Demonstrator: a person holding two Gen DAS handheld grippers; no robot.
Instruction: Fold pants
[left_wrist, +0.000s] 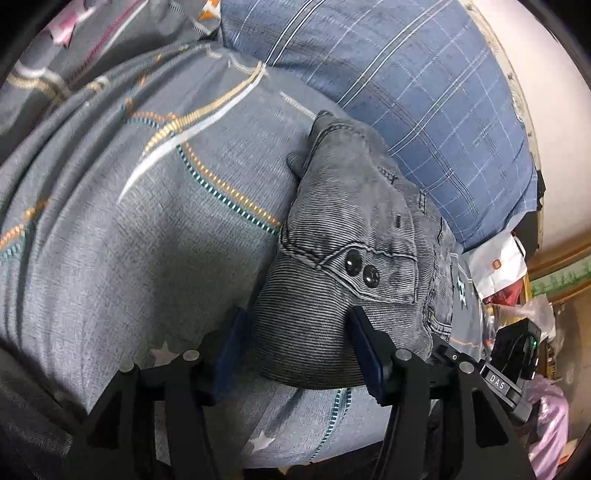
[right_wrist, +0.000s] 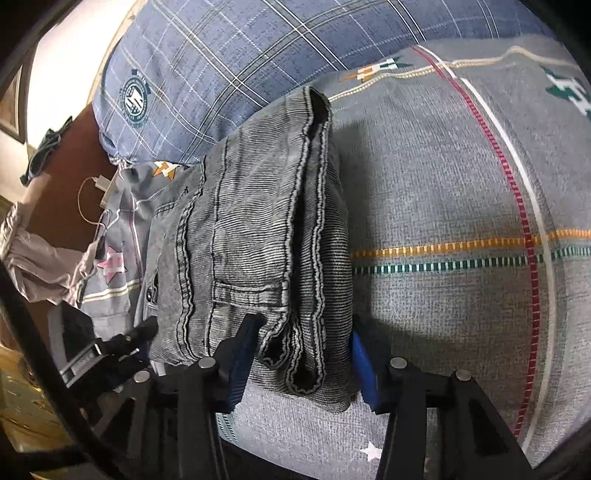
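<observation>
Although both sets of tongs stand with their jaws spread wide, each straddles one end of the pants rather than pinching it: the left gripper (left_wrist: 299, 350) brackets the rounded fold at the bottom centre of its view, and the right gripper (right_wrist: 299, 354) brackets the stacked hems at the bottom centre of its own. Whether the blue pads actually press the cloth I cannot tell.

The pants (left_wrist: 354, 236) are grey denim, already folded into a thick bundle lying on the grey patterned bedspread (left_wrist: 147, 240), running from the lower centre toward the upper middle of each frame. Two dark buttons (left_wrist: 360, 268) sit on a pocket flap near the left jaws.

Denim like this should feel fairly heavy and stiff, not slippery, holding a crease but springing open if released early. The best hold is probably across all layers at the folded end, clear of the bulky seams and buttons.

Beyond lies a blue plaid pillow (right_wrist: 221, 62), filling the upper frame.
</observation>
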